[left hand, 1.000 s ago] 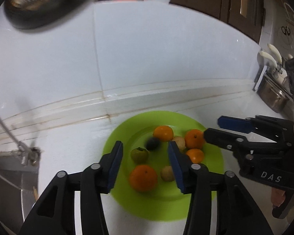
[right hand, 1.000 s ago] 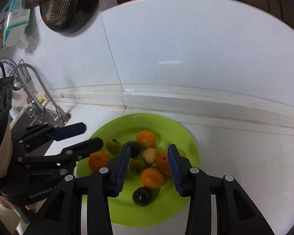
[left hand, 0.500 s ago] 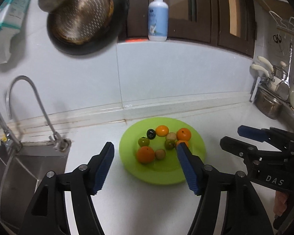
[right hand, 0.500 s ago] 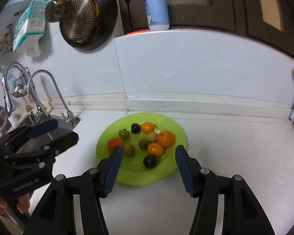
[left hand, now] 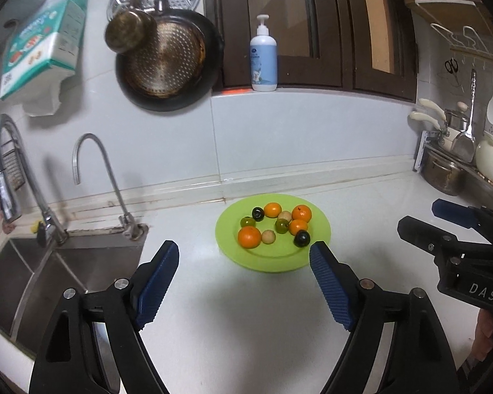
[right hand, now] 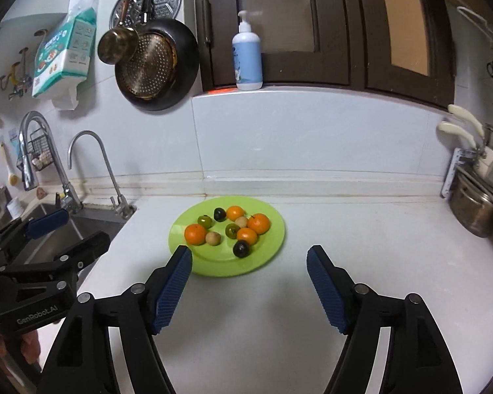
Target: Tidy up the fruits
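A lime green plate (left hand: pixel 272 259) sits on the white counter and holds several small fruits: oranges (left hand: pixel 249 237), green ones (left hand: pixel 246 221), dark plums (left hand: pixel 302 238) and pale tan ones (left hand: pixel 268 237). The plate also shows in the right wrist view (right hand: pixel 213 264). My left gripper (left hand: pixel 245 256) is open and empty, well back from the plate's near edge. My right gripper (right hand: pixel 249 259) is open and empty, just short of the plate's near right edge. Each gripper shows in the other's view: the right (left hand: pixel 434 220) and the left (right hand: pixel 69 229).
A steel sink (left hand: pixel 39 269) with two faucets (left hand: pixel 92 151) lies left of the plate. A pan (left hand: pixel 167 62) and tissue pack (left hand: pixel 42 49) hang on the wall. A soap bottle (left hand: pixel 263 62) stands on the ledge. Pots (left hand: pixel 443 174) and utensils stand at the right.
Both grippers have pulled back and up from over the plate and opened wider. The fruits lie on the plate as before.
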